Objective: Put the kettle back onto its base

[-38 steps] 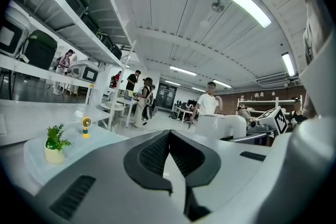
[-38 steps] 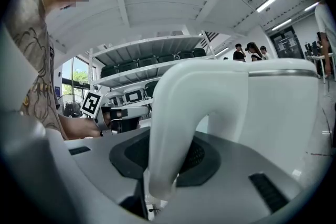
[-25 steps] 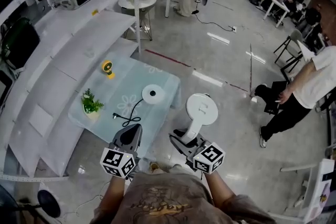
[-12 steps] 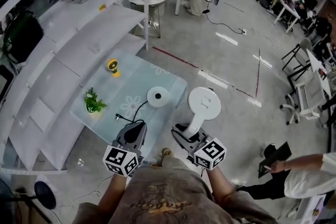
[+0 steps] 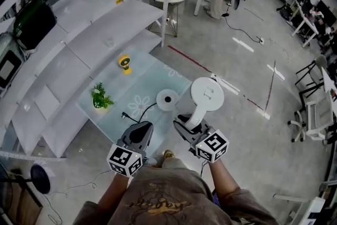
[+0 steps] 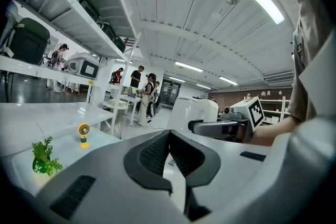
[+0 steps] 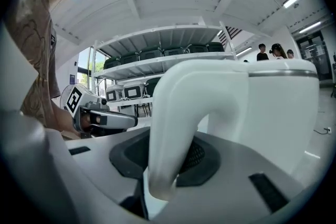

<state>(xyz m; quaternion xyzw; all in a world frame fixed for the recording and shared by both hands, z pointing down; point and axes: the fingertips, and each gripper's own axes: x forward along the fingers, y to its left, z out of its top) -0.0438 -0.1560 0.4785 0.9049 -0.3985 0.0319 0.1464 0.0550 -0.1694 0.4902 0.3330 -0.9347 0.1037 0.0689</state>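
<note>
Left gripper [image 5: 140, 129]: lower centre of the head view, jaws clenched tip to tip on nothing; it hangs over the near edge of the table.
Right gripper [image 5: 185, 126]: just right of the left one, jaws grasping the kettle's handle [image 7: 176, 123], which fills the gap between the pads.
Kettle [image 5: 206, 96]: white, upright, lid uppermost, carried in the air at centre frame. It hangs by the table's right edge, beside the base and not yet over it.
Base [image 5: 167, 99]: bare white disc on the table, just left of the kettle in frame. Its cord [image 5: 138, 113] trails toward lower left.
Table [image 5: 152, 74]: pale glass top. A small plant [image 5: 100, 97] and a yellow fan [image 5: 125, 63] stand further left, well apart from the base.
Step in hand: the carry, judged; seating not yet done.
Next move, judged: bring the kettle leftward in frame until it is centred above the disc. Keep it upright and lower it straight so its underside meets the centre fitting, then let go of the handle.
Watch: an off-centre landing could nudge the light base.
</note>
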